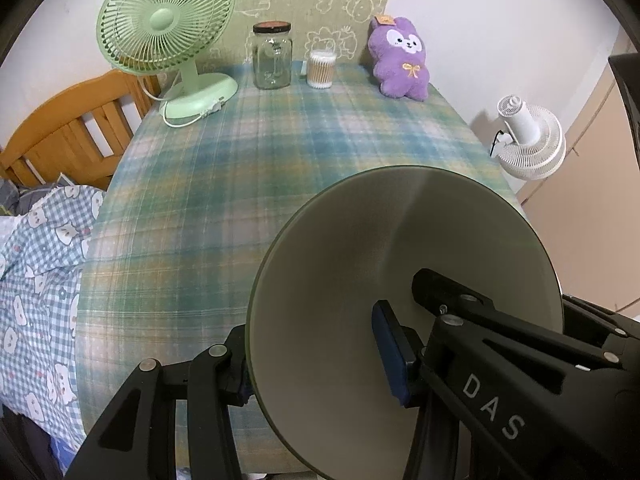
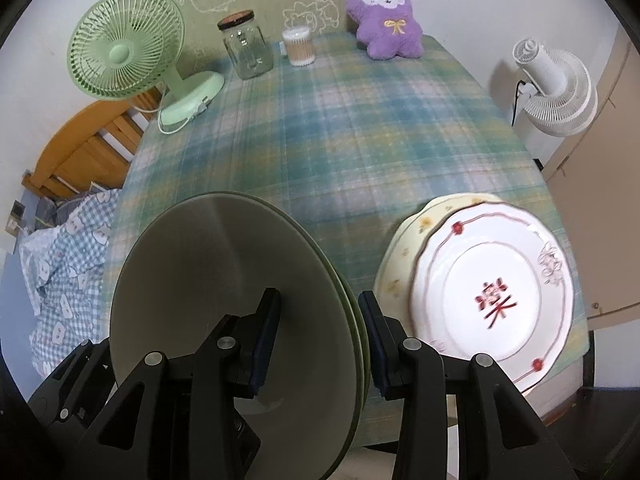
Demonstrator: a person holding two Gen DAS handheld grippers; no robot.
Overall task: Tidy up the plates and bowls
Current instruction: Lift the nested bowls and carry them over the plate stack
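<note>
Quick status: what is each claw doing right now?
Left claw: shut on the rim of the green bowl, held off the table.
Right claw: shut on the same green bowl rim, beside the stacked plates.

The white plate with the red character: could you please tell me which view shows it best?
The right wrist view: the white plate lies there face up on a yellow plate, slightly blurred. The left wrist view does not show it at all.

A desk fan (image 2: 124,44), jar (image 2: 246,48), tub of cotton swabs (image 2: 299,47) and plush toy (image 2: 384,16) line the counter's (image 2: 340,140) far edge; two stacked plates (image 2: 492,292) sit near right.
</note>
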